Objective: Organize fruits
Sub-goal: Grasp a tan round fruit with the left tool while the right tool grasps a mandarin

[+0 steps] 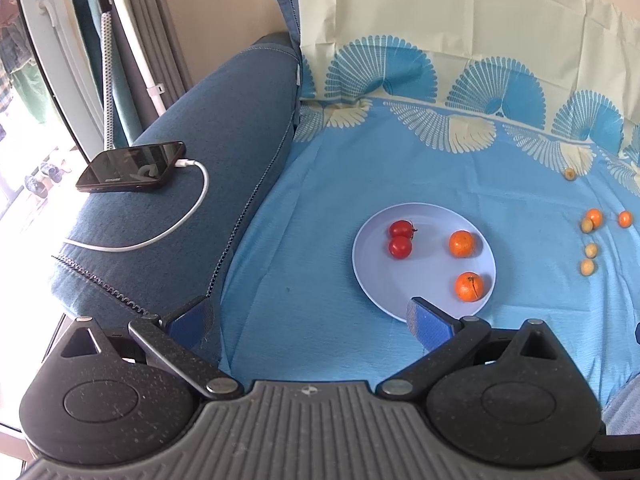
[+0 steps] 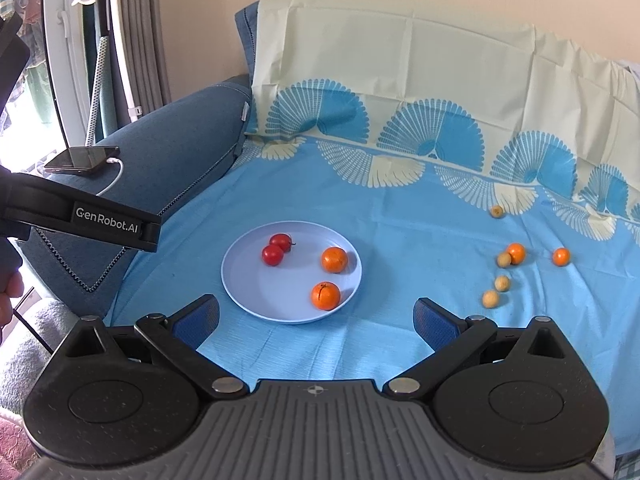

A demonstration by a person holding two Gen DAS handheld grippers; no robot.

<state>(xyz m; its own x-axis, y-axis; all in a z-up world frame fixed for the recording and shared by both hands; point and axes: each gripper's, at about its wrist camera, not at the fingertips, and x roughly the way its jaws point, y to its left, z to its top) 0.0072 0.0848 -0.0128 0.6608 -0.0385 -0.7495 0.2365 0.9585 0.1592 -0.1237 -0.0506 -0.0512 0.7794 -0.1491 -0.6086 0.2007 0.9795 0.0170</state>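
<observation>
On the plate (image 2: 240, 280) you have grouped two tomatoes (image 2: 277, 249) and two oranges (image 2: 334, 259); loose fruit (image 2: 516, 253), probably unsorted, lies well right. Both the left gripper (image 1: 308, 320) and the right gripper (image 2: 316, 316) gape empty.

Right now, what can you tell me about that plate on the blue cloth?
The plate is round, pale lavender-blue, smooth like plastic, with a low raised rim. It lies flat on the blue patterned cloth beside the sofa arm. It holds two red tomatoes touching each other at its far left, and two oranges apart at its right. Neither gripper touches it; the other small fruits lie off to its right.
</observation>
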